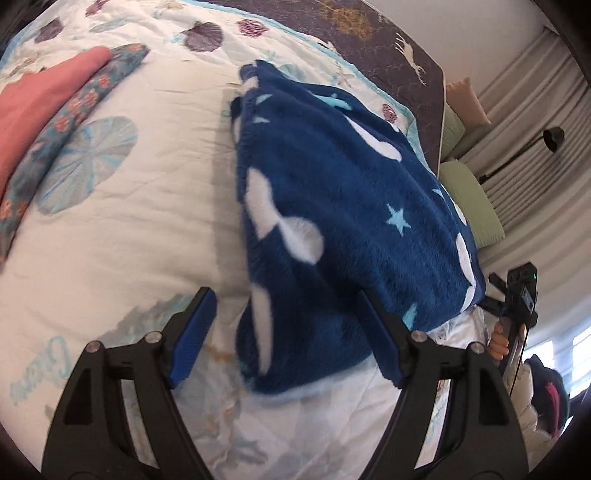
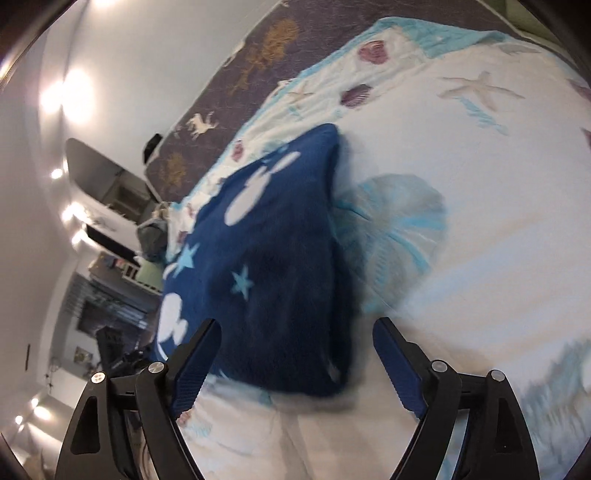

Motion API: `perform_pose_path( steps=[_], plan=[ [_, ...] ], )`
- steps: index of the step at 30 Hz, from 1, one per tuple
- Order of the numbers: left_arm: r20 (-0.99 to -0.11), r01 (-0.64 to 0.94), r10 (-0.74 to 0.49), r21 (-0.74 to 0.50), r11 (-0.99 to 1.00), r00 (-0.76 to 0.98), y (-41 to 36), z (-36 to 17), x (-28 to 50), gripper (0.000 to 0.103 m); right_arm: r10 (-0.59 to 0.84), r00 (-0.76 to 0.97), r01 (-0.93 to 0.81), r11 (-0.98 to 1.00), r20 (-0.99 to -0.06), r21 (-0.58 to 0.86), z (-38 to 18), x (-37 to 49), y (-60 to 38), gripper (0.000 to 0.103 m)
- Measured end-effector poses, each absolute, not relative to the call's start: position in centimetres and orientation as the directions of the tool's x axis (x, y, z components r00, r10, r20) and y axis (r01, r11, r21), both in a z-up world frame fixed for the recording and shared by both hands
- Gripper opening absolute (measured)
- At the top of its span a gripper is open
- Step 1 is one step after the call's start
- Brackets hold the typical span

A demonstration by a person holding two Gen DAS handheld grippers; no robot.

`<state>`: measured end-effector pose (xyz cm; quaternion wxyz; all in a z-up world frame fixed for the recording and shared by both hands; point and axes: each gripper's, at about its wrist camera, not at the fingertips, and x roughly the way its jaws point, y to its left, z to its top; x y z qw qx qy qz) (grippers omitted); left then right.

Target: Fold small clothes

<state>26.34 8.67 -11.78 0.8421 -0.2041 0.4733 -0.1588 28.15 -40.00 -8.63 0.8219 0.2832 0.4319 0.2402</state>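
Observation:
A dark blue fleece garment (image 1: 332, 206) with white shapes and light blue stars lies folded on the white quilt (image 1: 147, 206). My left gripper (image 1: 286, 306) is open and empty, its fingers on either side of the garment's near left corner. In the right wrist view the same garment (image 2: 273, 258) lies just ahead. My right gripper (image 2: 297, 332) is open and empty, spread around the garment's near edge. The right gripper's body (image 1: 517, 295) shows in the left wrist view past the garment's right edge.
A pink garment (image 1: 40, 107) and a teal floral one (image 1: 74, 114) lie stacked at the quilt's far left. A dark patterned blanket (image 1: 369, 33) covers the far edge of the bed. Green pillows (image 1: 472, 199) and a black lamp (image 1: 550, 138) stand at the right.

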Motion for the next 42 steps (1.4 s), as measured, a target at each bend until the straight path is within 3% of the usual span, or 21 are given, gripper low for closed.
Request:
perform_pose_path(
  steps=[1, 4, 6, 7, 13, 18, 25, 29, 31, 33, 35, 36, 37, 42],
  plan=[
    [-0.730, 0.106, -0.473, -0.490, 0.866, 0.494, 8.1, -11.8, 26.7, 0.047, 0.644, 0.506, -0.155, 0.722, -0.573, 0.674, -8.8, 28.7, -39.6, 0.087],
    [-0.751, 0.125, -0.445, -0.444, 0.887, 0.488, 6.3, -11.8, 27.5, 0.040, 0.637, 0.490, -0.195, 0.746, -0.595, 0.637, -8.8, 30.6, -37.4, 0.082],
    [-0.749, 0.123, -0.428, -0.429, 0.895, 0.505, 6.0, -11.1, 27.3, 0.033, 0.614, 0.482, -0.193, 0.770, -0.625, 0.608, -9.0, 31.5, -36.0, 0.035],
    [-0.743, 0.118, -0.428, -0.433, 0.894, 0.515, 6.0, -10.6, 27.0, 0.030, 0.620, 0.465, -0.168, 0.763, -0.632, 0.625, -9.3, 31.9, -35.6, 0.029],
    [-0.642, 0.231, -0.496, -0.455, 0.860, 0.585, 5.9, -3.6, 22.0, 0.028, 0.657, 0.518, -0.189, 0.712, -0.548, 0.676, -4.3, 27.7, -36.0, 0.021],
    [-0.661, 0.311, -0.493, -0.383, 0.870, 0.565, 4.6, -0.7, 12.7, 0.028, 0.643, 0.494, -0.247, 0.749, -0.585, 0.615, -1.3, 18.0, -35.1, 0.020],
    [-0.727, 0.228, -0.467, -0.410, 0.883, 0.503, 6.2, -4.4, 0.3, 0.029, 0.629, 0.451, -0.147, 0.752, -0.633, 0.642, -5.3, 3.5, -35.9, 0.021],
    [-0.784, 0.144, -0.358, -0.333, 0.932, 0.507, 7.0, -5.6, -1.5, 0.030, 0.481, 0.471, -0.030, 0.846, -0.739, 0.532, -6.6, 0.9, -36.9, 0.036],
    [-0.768, 0.103, -0.281, -0.273, 0.957, 0.575, 8.1, -4.3, -2.3, 0.030, 0.416, 0.514, 0.003, 0.873, -0.750, 0.487, -5.5, 0.3, -37.6, 0.039],
    [-0.725, 0.088, -0.237, -0.238, 0.967, 0.646, 8.9, -2.3, -2.8, 0.036, 0.358, 0.594, 0.022, 0.888, -0.720, 0.459, -3.2, -0.2, -38.3, 0.050],
    [-0.677, 0.101, -0.229, -0.223, 0.970, 0.700, 9.1, -0.7, -2.4, 0.065, 0.302, 0.682, 0.013, 0.906, -0.666, 0.424, -0.6, -0.2, -38.5, 0.069],
    [-0.647, 0.130, -0.248, -0.225, 0.966, 0.721, 9.1, -0.1, -1.9, 0.071, 0.292, 0.713, -0.017, 0.916, -0.638, 0.400, 0.5, 0.3, -38.2, 0.074],
    [-0.623, 0.153, -0.263, -0.225, 0.962, 0.736, 9.0, 0.2, -0.8, 0.075, 0.292, 0.726, -0.044, 0.923, -0.623, 0.382, 1.2, 1.0, -37.7, 0.080],
    [-0.669, 0.137, -0.279, -0.257, 0.957, 0.689, 8.5, -1.5, 6.8, 0.075, 0.352, 0.709, -0.078, 0.900, -0.611, 0.428, 1.7, 7.4, -37.6, 0.080]
  ],
)
